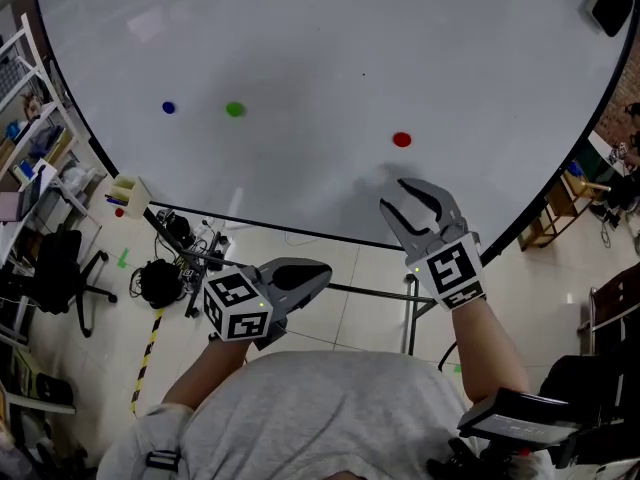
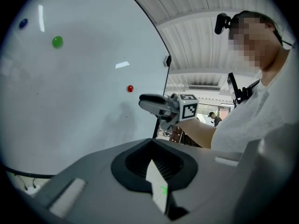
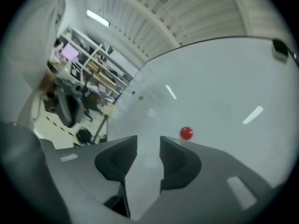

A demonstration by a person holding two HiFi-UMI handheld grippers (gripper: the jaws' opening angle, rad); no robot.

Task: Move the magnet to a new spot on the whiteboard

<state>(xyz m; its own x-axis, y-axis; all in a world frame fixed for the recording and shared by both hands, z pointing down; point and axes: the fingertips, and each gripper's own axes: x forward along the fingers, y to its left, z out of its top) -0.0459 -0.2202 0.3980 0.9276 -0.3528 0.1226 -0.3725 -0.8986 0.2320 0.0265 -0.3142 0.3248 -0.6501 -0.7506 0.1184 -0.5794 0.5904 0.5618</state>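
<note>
A large whiteboard [image 1: 330,38] fills the upper part of the head view. On it sit a red magnet [image 1: 402,140], a green magnet [image 1: 235,110] and a blue magnet [image 1: 168,108]. My right gripper [image 1: 395,196] is open, its tips close to the board just below the red magnet, with nothing between the jaws. In the right gripper view the red magnet [image 3: 186,133] lies just right of the open gripper [image 3: 148,141], outside the gap. My left gripper [image 1: 322,270] hangs low, away from the board, shut and empty [image 2: 150,143].
A black eraser [image 1: 610,0] sticks to the board's top right corner. A small box of markers [image 1: 130,194] hangs at the board's lower left edge. Below are the board's stand, cables, an office chair [image 1: 60,268] at left and a wooden chair [image 1: 560,208] at right.
</note>
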